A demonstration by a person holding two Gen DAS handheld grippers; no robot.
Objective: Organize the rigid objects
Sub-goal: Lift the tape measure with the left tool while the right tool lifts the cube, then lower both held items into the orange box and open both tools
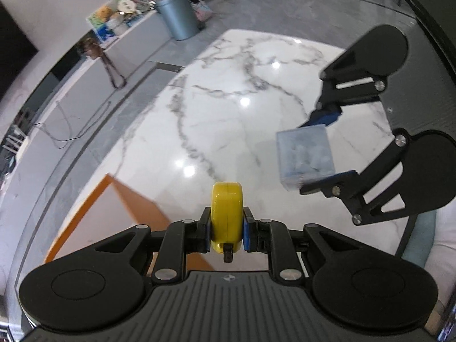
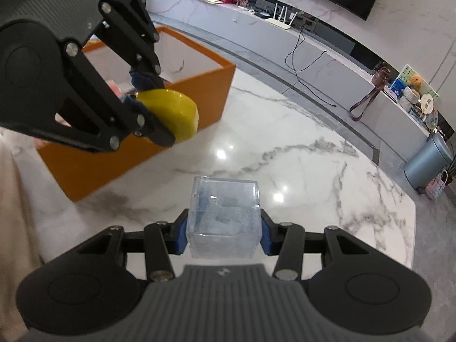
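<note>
My left gripper (image 1: 227, 229) is shut on a yellow tape measure (image 1: 227, 213), held above the marble table beside the orange box (image 1: 94, 213). In the right wrist view the left gripper (image 2: 142, 99) holds the tape measure (image 2: 173, 114) near the orange box's (image 2: 128, 154) near wall. My right gripper (image 2: 223, 235) is shut on a clear plastic cube (image 2: 225, 216) with pale contents, above the table. In the left wrist view the right gripper (image 1: 319, 154) and the cube (image 1: 305, 155) hang at the right.
The white marble table (image 1: 228, 99) spreads below both grippers. The orange box is open-topped with pinkish items inside (image 2: 114, 88). Beyond the table are a low white cabinet (image 2: 285, 42) with clutter and a blue-grey bin (image 2: 427, 162) on the floor.
</note>
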